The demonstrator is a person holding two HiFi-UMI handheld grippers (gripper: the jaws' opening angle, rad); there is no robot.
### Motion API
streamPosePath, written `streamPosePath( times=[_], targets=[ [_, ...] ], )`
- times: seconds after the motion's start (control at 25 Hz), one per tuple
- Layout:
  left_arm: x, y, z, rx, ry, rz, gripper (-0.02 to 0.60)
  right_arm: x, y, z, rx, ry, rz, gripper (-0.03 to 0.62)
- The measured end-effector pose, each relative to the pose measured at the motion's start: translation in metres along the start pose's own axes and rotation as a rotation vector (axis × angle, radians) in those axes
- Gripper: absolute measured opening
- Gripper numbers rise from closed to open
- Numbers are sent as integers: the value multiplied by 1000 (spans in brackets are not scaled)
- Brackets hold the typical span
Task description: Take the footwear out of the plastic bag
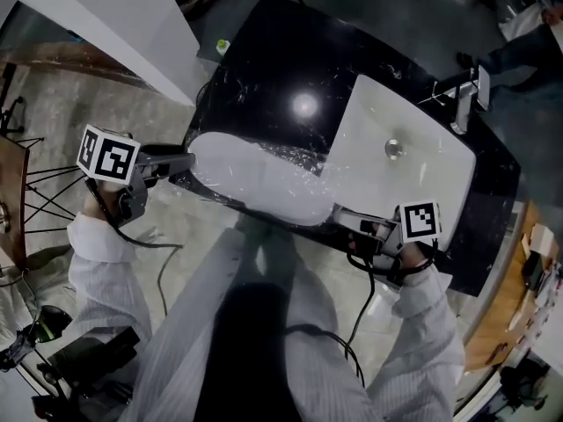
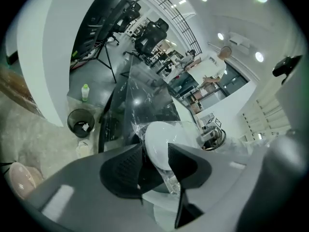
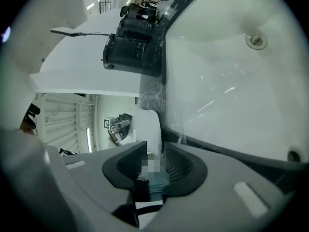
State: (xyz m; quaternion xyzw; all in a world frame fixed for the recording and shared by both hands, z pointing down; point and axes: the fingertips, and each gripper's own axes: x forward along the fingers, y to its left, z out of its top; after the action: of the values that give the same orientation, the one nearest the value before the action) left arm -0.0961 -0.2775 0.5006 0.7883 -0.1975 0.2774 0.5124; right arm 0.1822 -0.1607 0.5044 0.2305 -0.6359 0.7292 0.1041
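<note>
A white piece of footwear wrapped in a clear plastic bag lies along the front edge of the black counter. My left gripper is at its left end. In the left gripper view the jaws stand open, with the white footwear and crinkled plastic in the gap. My right gripper is at the footwear's right end, beside the sink. In the right gripper view its jaws stand open, and the white footwear rises just beyond the gap.
A white sink with a drain and a faucet fills the counter's right half. A white wall panel stands at the upper left. A round bin is on the floor. The person's legs stand below the counter edge.
</note>
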Motion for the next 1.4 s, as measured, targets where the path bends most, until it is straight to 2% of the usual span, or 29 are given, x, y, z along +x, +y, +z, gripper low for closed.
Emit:
streamPosePath(
  times=[0.24, 0.36, 0.56, 0.68, 0.84, 1.12, 1.4],
  targets=[
    [17, -1, -5, -6, 86, -29, 155, 11, -5, 9, 30, 44, 21, 129],
    [20, -3, -7, -12, 105, -42, 143, 19, 4, 11, 21, 81, 81, 127],
    [21, -6, -7, -46, 84, -87, 121, 30, 25, 8, -23, 121, 228, 123],
    [16, -11, -6, -60, 51, -118, 112, 28, 39, 9, -77, 89, 312, 115],
    [6, -28, -2, -20, -3, -127, 110, 17, 63, 5, -136, 31, 401, 114],
    [-21, -69, 15, 63, -118, -185, 95, -9, 89, -8, -316, -79, 376, 86],
    [-43, -102, 24, 142, -180, -232, 77, -33, 107, -9, -346, -135, 360, 78]
  ],
)
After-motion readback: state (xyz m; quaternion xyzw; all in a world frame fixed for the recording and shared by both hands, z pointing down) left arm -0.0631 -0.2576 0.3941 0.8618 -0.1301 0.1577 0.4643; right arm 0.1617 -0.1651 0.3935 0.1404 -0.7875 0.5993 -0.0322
